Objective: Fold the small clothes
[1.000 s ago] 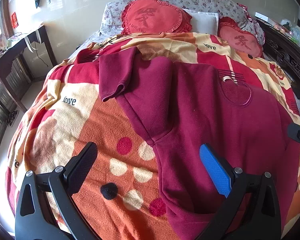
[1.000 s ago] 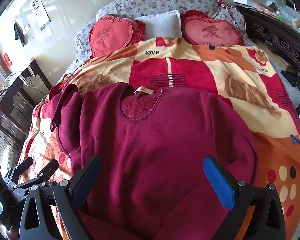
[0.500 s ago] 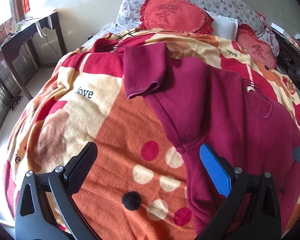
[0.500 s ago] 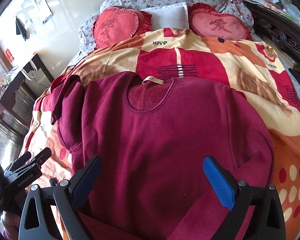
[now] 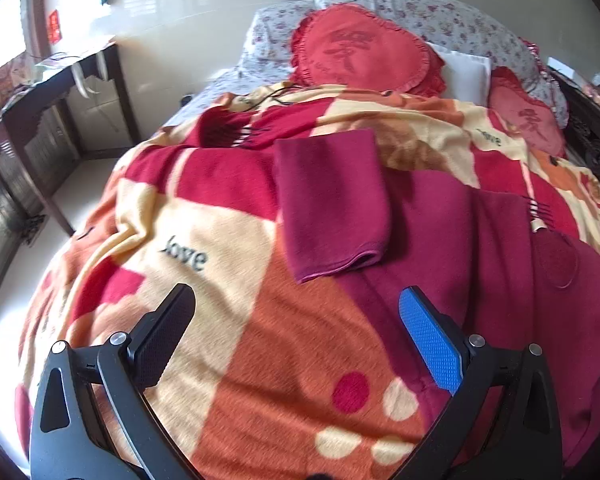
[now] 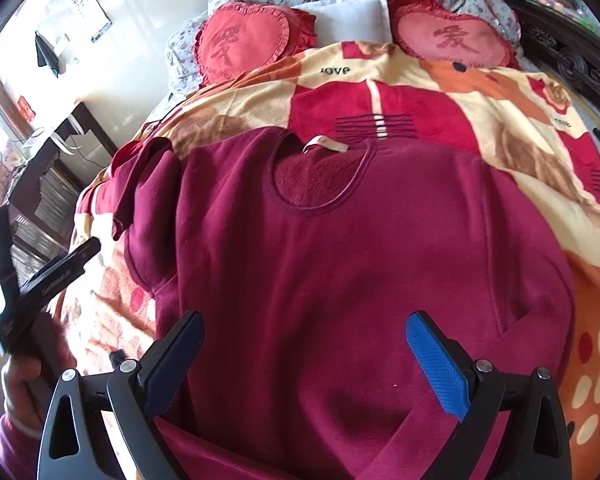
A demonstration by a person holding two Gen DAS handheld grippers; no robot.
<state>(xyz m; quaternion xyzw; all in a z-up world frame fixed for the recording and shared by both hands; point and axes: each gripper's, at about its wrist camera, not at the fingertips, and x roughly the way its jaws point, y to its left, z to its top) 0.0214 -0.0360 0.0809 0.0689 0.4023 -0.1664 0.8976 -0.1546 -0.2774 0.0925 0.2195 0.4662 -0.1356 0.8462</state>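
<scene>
Maroon fleece sweatshirt [image 6: 340,264] spread face-up across a patterned blanket [image 5: 228,360], neckline toward the heart cushions [image 6: 248,46], one sleeve [image 5: 332,208] doubled back over the shoulder with its cuff pointing down the bed; other sleeve lying slantwise over the lower front near the right gripper [image 6: 304,352]. Left gripper [image 5: 296,328] hovering over bare blanket just short of that cuff, jaws spread wide, gripping nothing; right gripper above the chest, jaws likewise released and empty. Looks soft, thick, light, floppy: likely to sag and drag on the fuzzy blanket rather than slide. Best pinched at a firm edge, judging by this: cuff rim or shoulder seam, not mid-panel, where only one layer may lift
</scene>
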